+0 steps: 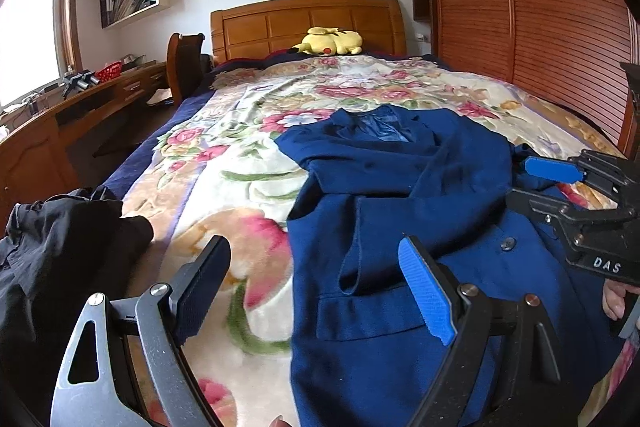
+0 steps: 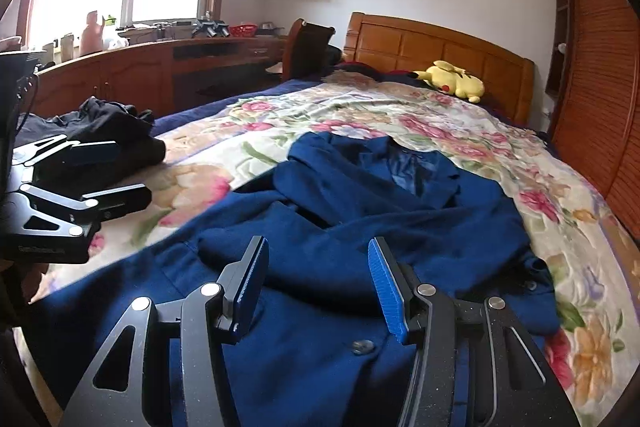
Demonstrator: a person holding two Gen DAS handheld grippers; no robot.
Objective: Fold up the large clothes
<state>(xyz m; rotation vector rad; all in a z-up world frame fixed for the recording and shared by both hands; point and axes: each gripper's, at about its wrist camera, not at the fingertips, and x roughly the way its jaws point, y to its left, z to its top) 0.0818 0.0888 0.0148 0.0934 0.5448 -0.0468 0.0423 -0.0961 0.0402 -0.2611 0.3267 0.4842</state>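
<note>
1. Navy blue wool-like cloth: a large jacket (image 1: 400,195) lies spread on the bed, collar and shiny lining toward the headboard, hem toward the cameras, one sleeve folded across its front.
2. A dark button (image 2: 363,346) shows on the jacket's front panel, just ahead of the right gripper.
3. The right gripper (image 2: 320,291) hangs over the lower part of the jacket, its fingers parted with a clear gap; the cloth lies beneath them, not pinched, so it grasps nothing.
4. The left gripper (image 1: 320,291) stands at the jacket's left edge, one finger over the blanket, the other over the blue cloth; its fingers are spread wide and released.
5. The jacket rests on a floral blanket (image 1: 240,163) in pink, green and cream that covers the bed.
6. A heap of black clothes (image 1: 60,247) sits at the blanket's left side, apart from the jacket.
7. A yellow plush toy (image 1: 330,41) lies by the wooden headboard (image 1: 280,23).
8. A wooden desk (image 2: 140,67) runs under the bright window, and slatted wardrobe doors (image 1: 520,27) stand on the bed's other side.
</note>
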